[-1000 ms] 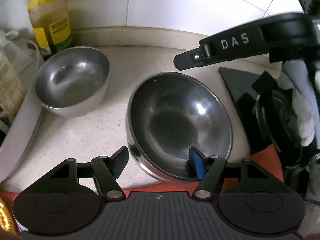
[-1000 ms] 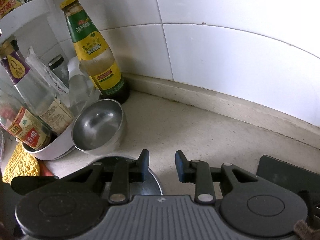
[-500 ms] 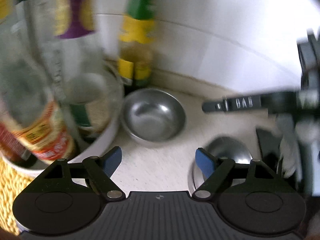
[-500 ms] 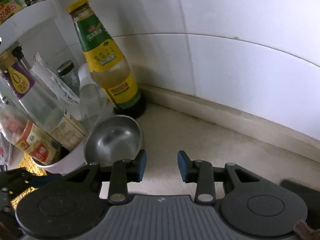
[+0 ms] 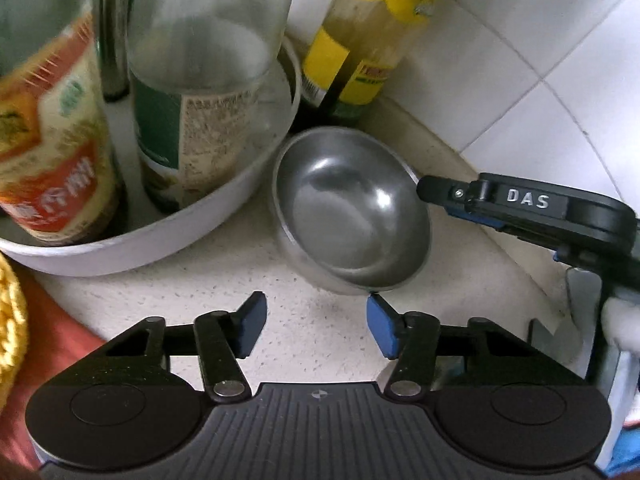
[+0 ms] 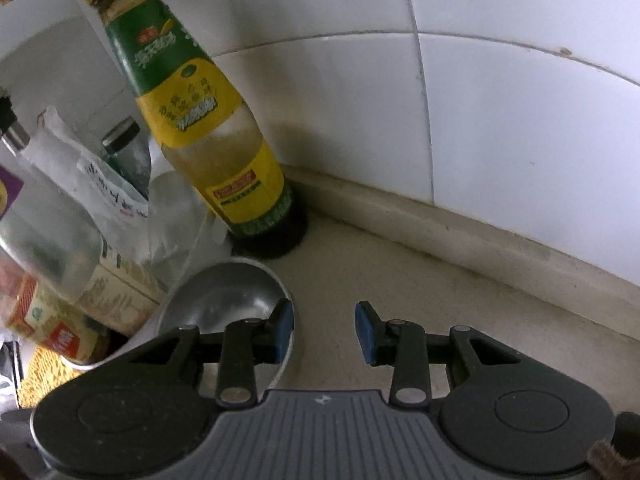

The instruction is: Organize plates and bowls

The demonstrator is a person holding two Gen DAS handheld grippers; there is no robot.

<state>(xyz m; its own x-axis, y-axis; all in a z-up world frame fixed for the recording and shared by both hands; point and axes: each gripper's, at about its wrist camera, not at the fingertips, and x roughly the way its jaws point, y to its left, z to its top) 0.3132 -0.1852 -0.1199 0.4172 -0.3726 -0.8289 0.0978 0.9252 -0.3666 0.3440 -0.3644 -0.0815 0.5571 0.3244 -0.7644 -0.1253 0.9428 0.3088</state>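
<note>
The left hand-held gripper (image 5: 316,326) was closing on nothing, its pads just short of the steel bowl (image 5: 352,210). That bowl sat on the bench against the white basin (image 5: 160,236). The right hand-held gripper (image 6: 325,330) (apart, empty) straddled its far rim; best seat one pad inside before clamping.
</note>
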